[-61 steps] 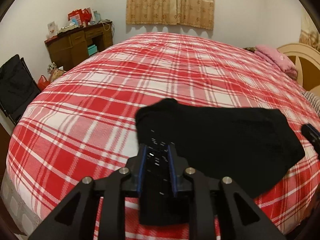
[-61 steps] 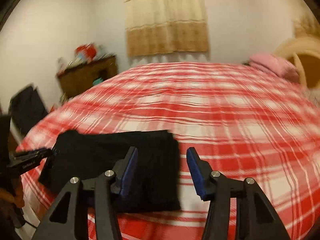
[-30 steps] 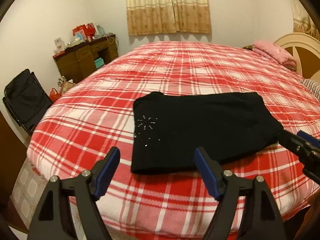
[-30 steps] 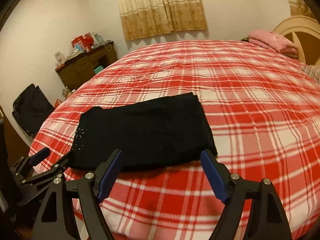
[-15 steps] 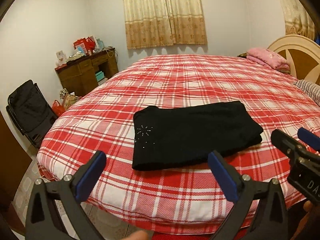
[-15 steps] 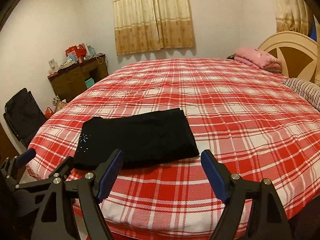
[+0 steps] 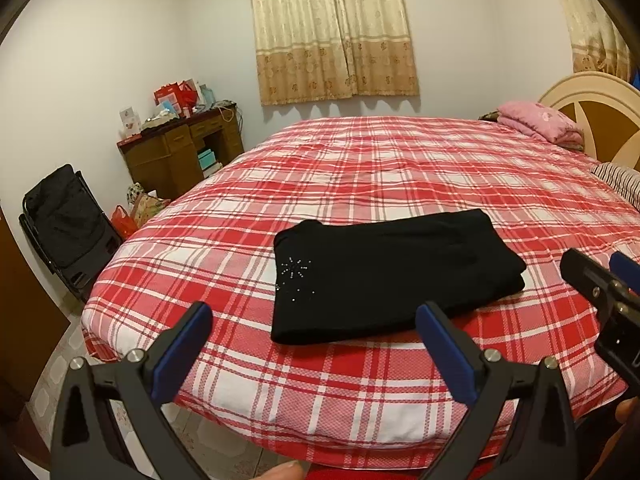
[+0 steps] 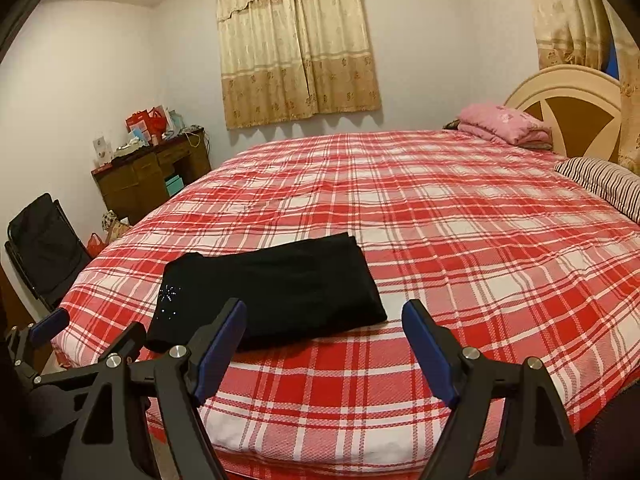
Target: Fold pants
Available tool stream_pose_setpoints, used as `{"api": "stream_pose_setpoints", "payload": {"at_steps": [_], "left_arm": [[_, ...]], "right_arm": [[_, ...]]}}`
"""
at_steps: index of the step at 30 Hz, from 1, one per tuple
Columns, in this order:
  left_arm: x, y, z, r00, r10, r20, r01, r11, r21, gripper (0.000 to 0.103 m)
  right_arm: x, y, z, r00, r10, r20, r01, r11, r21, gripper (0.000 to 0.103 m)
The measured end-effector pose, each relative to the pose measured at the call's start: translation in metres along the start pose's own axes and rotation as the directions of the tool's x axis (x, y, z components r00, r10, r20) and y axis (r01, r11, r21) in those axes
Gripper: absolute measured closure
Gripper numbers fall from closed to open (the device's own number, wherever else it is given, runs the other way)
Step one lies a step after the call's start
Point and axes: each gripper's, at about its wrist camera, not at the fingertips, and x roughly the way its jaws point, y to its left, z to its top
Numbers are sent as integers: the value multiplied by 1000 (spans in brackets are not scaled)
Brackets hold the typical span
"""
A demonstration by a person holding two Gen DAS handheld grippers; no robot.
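Note:
The black pants [image 7: 392, 272] lie folded in a flat rectangle near the front edge of the red plaid bed [image 7: 400, 168], with a small rhinestone star at their left end. They also show in the right wrist view [image 8: 272, 288]. My left gripper [image 7: 314, 320] is open and empty, held back off the bed's front edge, clear of the pants. My right gripper [image 8: 324, 320] is open and empty, also pulled back, with the pants ahead and to its left. The right gripper's fingers [image 7: 600, 284] show at the right edge of the left wrist view.
A pink folded blanket [image 7: 540, 122] and a striped pillow [image 8: 604, 184] lie by the headboard [image 8: 568, 100] at the far right. A wooden desk [image 7: 180, 156] with clutter and a black folding chair [image 7: 64, 224] stand left of the bed. The tiled floor [image 7: 60, 360] lies below.
My left gripper let go of the pants' corner and opened. Both grippers drew back and up from the bed, and the folded pants stay lying flat.

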Motion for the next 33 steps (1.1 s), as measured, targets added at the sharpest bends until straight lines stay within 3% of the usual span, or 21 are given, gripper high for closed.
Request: {"api": "stream_pose_setpoints", "payload": {"at_steps": [33], "left_arm": [[1, 0, -1, 1000, 21, -4, -21, 1000, 3, 0]], "right_arm": [[3, -2, -4, 1000, 1, -14, 0, 1000, 5, 21]]}}
